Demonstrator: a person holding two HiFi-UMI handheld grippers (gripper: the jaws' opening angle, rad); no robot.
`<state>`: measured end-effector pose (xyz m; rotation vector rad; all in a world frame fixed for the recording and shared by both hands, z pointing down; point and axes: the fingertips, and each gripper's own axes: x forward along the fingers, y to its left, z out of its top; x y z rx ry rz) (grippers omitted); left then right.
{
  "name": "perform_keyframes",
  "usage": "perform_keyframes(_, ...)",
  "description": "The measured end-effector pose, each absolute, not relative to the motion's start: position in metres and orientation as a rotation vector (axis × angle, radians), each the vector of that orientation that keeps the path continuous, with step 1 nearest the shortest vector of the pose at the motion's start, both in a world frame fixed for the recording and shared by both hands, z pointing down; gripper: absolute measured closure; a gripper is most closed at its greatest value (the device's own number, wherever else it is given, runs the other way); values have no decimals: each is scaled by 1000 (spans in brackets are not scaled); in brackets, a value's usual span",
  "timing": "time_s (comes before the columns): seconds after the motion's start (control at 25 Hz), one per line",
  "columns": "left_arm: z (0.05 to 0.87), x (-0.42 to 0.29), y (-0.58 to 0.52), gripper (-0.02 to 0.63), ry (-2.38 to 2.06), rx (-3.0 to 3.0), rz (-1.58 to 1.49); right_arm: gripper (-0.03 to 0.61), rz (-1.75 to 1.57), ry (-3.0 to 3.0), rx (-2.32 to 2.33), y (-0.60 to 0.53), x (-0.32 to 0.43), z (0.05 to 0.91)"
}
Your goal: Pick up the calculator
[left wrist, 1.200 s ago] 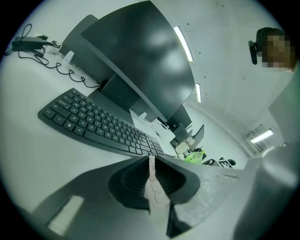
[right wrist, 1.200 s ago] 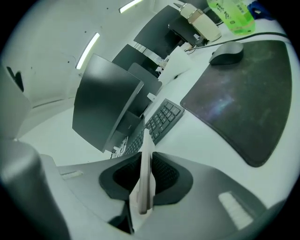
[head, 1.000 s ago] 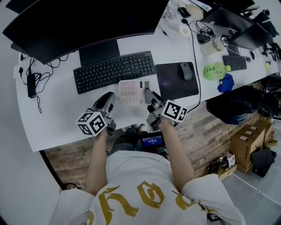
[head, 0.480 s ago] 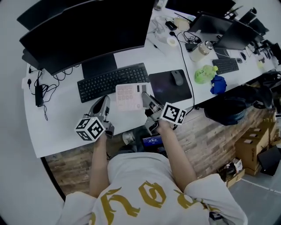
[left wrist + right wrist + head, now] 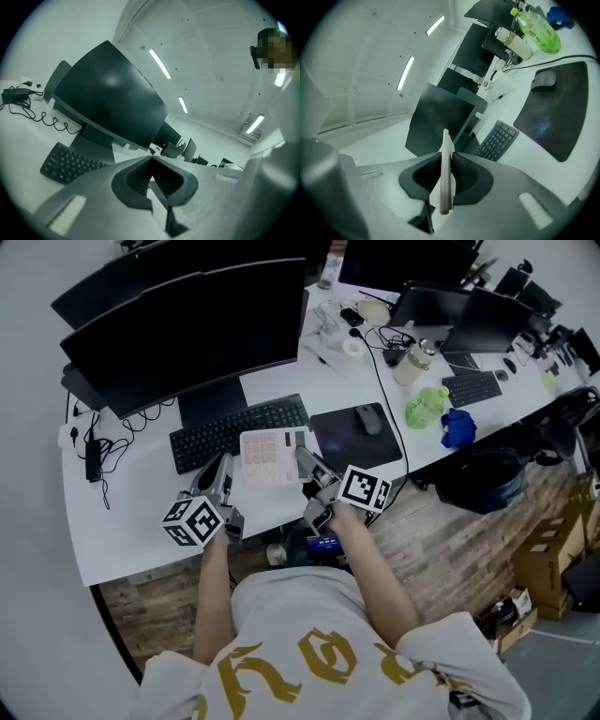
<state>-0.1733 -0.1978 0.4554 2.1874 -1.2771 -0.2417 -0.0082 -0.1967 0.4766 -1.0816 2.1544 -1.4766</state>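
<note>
Your right tool (image 5: pixel 307 461) pinches the calculator (image 5: pixel 272 443) by its right edge. The calculator appears raised off the bench (image 5: pixel 131 512), since it overlaps the near corner of the keyboard (image 5: pixel 225 432). Your left tool (image 5: pixel 223 472) is pressed together on nothing. The pick-up looks essentially done; only a steady hold is left.

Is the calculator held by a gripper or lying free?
Held. The right gripper is shut on the calculator, seen edge-on between its jaws.
</note>
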Motion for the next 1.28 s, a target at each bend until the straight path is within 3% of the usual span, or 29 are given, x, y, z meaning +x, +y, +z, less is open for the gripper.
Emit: perform_keyframes(1.28,462,-157,-192,614,-1281,2168,-200,495,-1493,2112,-1076,-196,16,482)
